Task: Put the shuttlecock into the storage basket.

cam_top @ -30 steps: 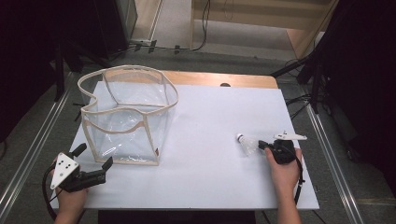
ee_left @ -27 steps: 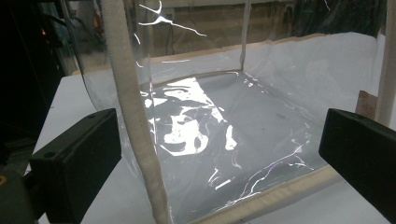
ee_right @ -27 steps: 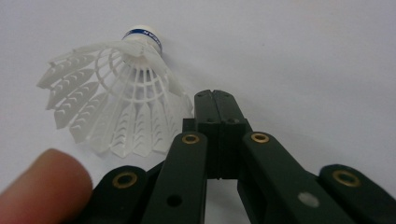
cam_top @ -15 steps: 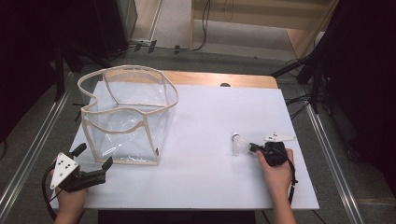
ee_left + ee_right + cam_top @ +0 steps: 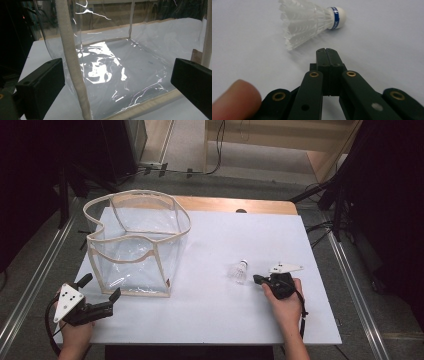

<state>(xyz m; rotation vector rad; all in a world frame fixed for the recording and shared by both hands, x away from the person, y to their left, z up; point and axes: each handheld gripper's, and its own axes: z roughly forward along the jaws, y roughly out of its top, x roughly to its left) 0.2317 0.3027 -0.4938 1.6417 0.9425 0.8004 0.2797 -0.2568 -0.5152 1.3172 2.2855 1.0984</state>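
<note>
A white feather shuttlecock [image 5: 239, 271] with a blue band at its cork lies on its side on the white table [image 5: 225, 320], right of centre. My right gripper [image 5: 257, 279] is just to its right, jaws shut with nothing between them; in the right gripper view the shuttlecock [image 5: 312, 20] lies a short way beyond the closed tips [image 5: 327, 51]. A clear plastic bag [image 5: 137, 245] with cream trim stands open at the left. My left gripper [image 5: 100, 291] is open at the table's near left corner, facing the bag's front wall [image 5: 112, 70].
A wooden strip [image 5: 235, 205] runs along the table's far edge. Metal rails [image 5: 360, 295] flank the table on both sides. Cables and dark stands [image 5: 330, 195] sit on the floor behind. A fingertip [image 5: 234, 97] shows at the lower left of the right gripper view.
My right gripper has slid left along the table toward the shuttlecock. The left gripper and the bag have stayed put.
</note>
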